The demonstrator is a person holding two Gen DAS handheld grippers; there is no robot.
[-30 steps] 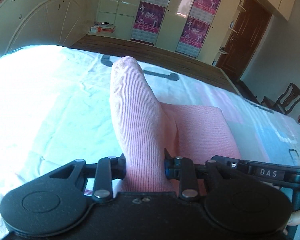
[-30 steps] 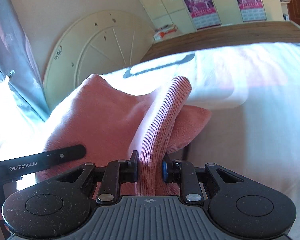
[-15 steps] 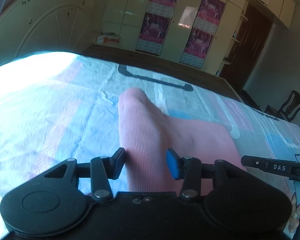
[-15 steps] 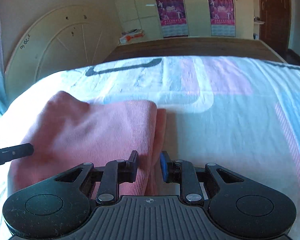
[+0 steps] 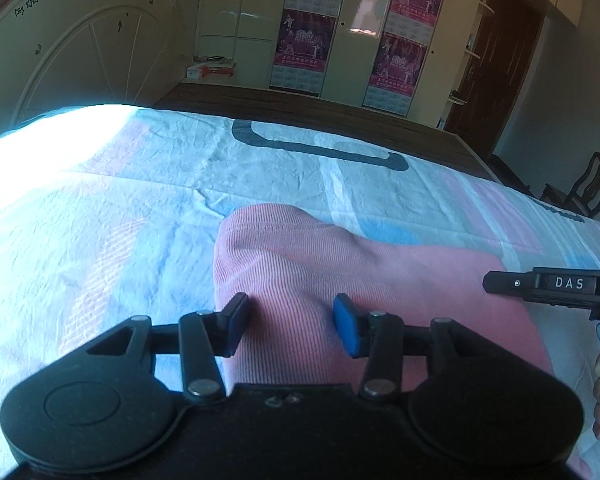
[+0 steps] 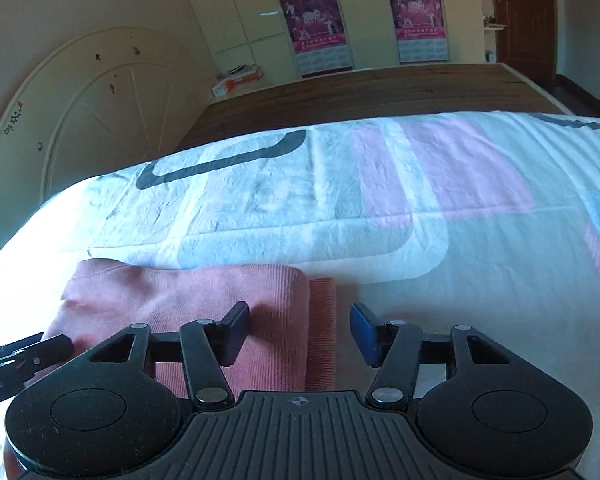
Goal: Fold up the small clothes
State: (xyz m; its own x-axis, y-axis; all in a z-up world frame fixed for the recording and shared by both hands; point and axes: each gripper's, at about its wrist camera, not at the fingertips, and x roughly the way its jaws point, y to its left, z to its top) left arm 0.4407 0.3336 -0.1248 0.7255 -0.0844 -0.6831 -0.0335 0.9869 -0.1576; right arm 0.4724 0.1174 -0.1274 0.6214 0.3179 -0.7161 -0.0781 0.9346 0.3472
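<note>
The pink ribbed garment (image 5: 340,280) lies folded on the patterned bedsheet (image 5: 140,208), on the near side of the dark curved mark printed on the sheet (image 5: 320,148), toward both cameras. The left gripper (image 5: 291,322) stands over the garment's left portion; its jaws have just been opening, and the cloth now lies flat between and beneath them with neither pad pressing on it. The right gripper (image 6: 298,330) stands over the garment's right edge; its jaws have likewise just been opening and are parted wider than the cloth edge between them, so nothing is held. This arrangement is judged to be a release: the fold has been laid down and both tools are parted so that the fabric stays settled when they are withdrawn. The left wrist view shows the rounded fold line at the garment's far left corner, a low bulge in the top layer, and the tip of the right tool at the picture's right edge. The right wrist view alone shows a lower layer (image 6: 322,320) protruding slightly past the top layer on the right, which suggests the edges are not exactly aligned, though fisheye distortion makes the offset uncertain.
</note>
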